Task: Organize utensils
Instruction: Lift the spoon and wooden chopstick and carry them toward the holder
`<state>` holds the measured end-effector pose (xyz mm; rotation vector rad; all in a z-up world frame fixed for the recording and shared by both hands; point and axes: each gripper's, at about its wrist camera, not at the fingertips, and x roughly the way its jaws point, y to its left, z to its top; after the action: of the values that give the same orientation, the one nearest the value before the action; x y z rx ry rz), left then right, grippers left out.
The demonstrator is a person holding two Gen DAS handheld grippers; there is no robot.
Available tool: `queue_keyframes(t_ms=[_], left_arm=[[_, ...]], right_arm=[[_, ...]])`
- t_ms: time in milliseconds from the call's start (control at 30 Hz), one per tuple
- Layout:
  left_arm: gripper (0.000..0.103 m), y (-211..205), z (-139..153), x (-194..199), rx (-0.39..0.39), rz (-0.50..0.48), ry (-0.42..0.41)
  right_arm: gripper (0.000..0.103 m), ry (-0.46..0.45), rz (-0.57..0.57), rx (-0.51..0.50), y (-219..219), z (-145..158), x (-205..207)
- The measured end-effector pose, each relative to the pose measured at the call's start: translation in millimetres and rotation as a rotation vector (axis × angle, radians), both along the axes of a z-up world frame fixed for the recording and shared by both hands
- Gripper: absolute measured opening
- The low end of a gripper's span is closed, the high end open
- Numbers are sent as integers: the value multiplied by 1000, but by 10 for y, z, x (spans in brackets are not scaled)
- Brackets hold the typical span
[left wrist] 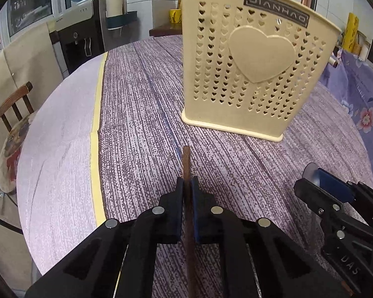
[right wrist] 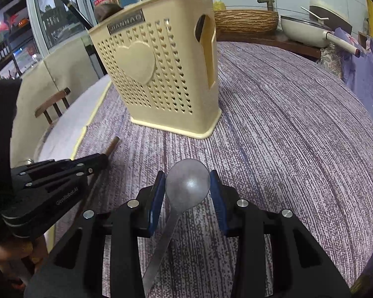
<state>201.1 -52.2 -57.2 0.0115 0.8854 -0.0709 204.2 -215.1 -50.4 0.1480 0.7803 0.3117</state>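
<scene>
A cream utensil holder (left wrist: 251, 67) with heart-shaped holes stands upright on the table; it also shows in the right wrist view (right wrist: 161, 79). My left gripper (left wrist: 187, 186) is shut on a brown wooden chopstick (left wrist: 186, 164), whose tip points toward the holder. My right gripper (right wrist: 188, 181) is shut on the bowl of a metal spoon (right wrist: 186, 183), handle trailing back under the gripper. The right gripper shows at the lower right of the left wrist view (left wrist: 318, 183); the left gripper shows at the left of the right wrist view (right wrist: 62, 173). Both are a short way in front of the holder.
The table (left wrist: 141, 129) has a purple striped cloth with a yellow strip on its left. A wooden chair (left wrist: 12, 104) stands off the left edge. A water dispenser (left wrist: 79, 32) is behind. A woven basket (right wrist: 246, 19) and white pan (right wrist: 308, 27) sit at the far right.
</scene>
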Motion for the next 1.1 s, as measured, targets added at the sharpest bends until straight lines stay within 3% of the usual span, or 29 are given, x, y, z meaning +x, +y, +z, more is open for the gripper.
queue_keyframes(t_ms=[167, 500, 700, 1100], left_arm=[[7, 68, 214, -73, -46, 3, -58], [7, 303, 825, -274, -153, 9, -212], [7, 413, 1145, -382, -177, 25, -315], [7, 475, 1343, -449, -218, 1, -370]], right_arm=[[37, -30, 39, 60, -34, 138, -37], [37, -131, 77, 82, -88, 579, -187], [37, -193, 96, 76, -82, 853, -259], [37, -239, 142, 71, -17, 1085, -233]])
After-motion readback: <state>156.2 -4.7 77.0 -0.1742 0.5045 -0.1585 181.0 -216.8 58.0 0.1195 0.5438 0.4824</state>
